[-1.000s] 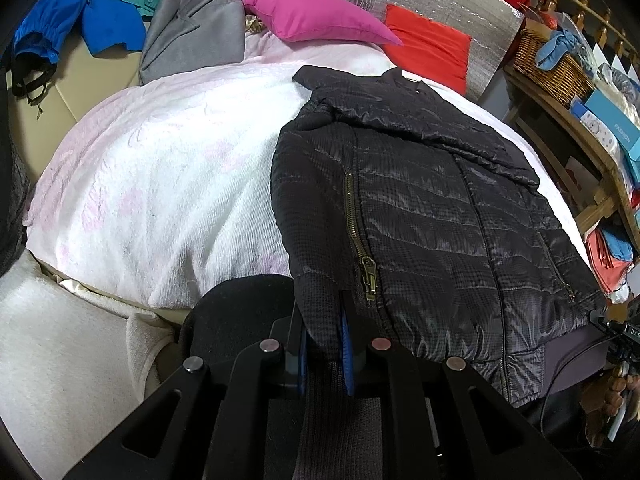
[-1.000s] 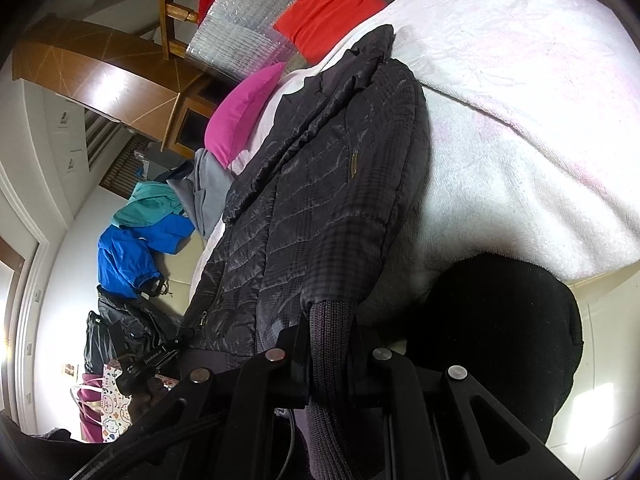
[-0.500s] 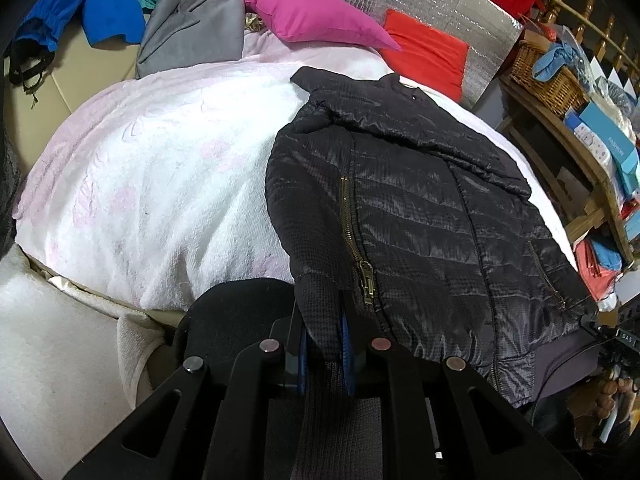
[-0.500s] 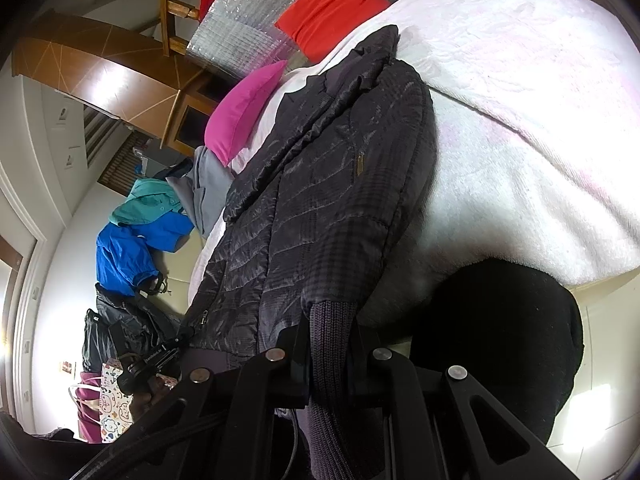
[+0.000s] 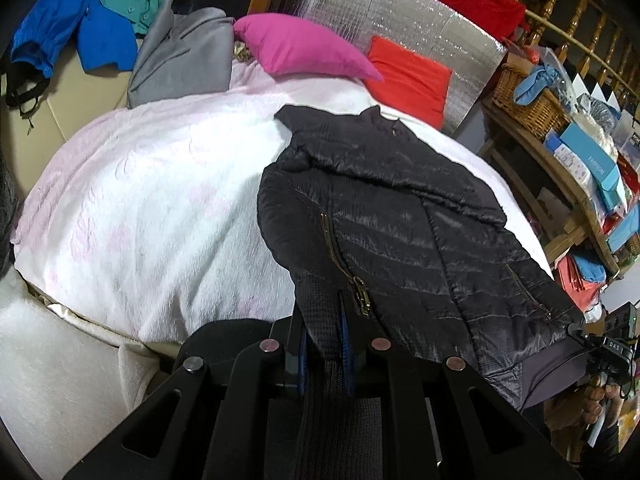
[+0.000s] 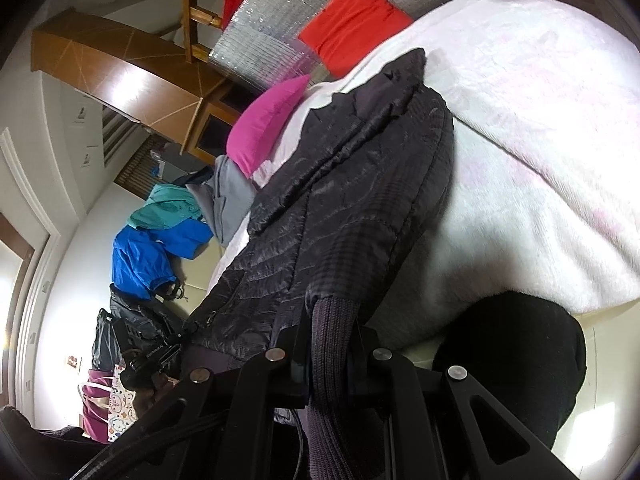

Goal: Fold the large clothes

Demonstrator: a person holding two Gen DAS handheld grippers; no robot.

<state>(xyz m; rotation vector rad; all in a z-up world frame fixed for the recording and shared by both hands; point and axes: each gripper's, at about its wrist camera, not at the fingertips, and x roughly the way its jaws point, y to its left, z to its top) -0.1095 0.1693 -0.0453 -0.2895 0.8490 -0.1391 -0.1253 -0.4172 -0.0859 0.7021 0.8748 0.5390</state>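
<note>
A black quilted jacket (image 5: 400, 232) lies lengthwise on the white and pink blanket (image 5: 152, 216) of a bed, collar at the far end, brass zip along its left front. My left gripper (image 5: 325, 322) is shut on the ribbed knit hem at the jacket's near left corner. In the right wrist view the same jacket (image 6: 344, 208) runs away from me, and my right gripper (image 6: 333, 324) is shut on the ribbed hem at the opposite near corner. That right gripper (image 5: 600, 344) with a hand shows at the left wrist view's far right edge.
A pink pillow (image 5: 300, 50), a red cushion (image 5: 408, 74) and a silver foil panel (image 5: 392, 20) stand at the bed's head. Grey (image 5: 180, 60), blue (image 5: 80, 28) and teal garments lie at the back left. A cluttered wooden shelf (image 5: 560, 152) flanks the right side.
Both grippers have risen slightly with the jacket's hem still clamped, lifting the near edge a little. The rest of the jacket stays flat on the blanket.
</note>
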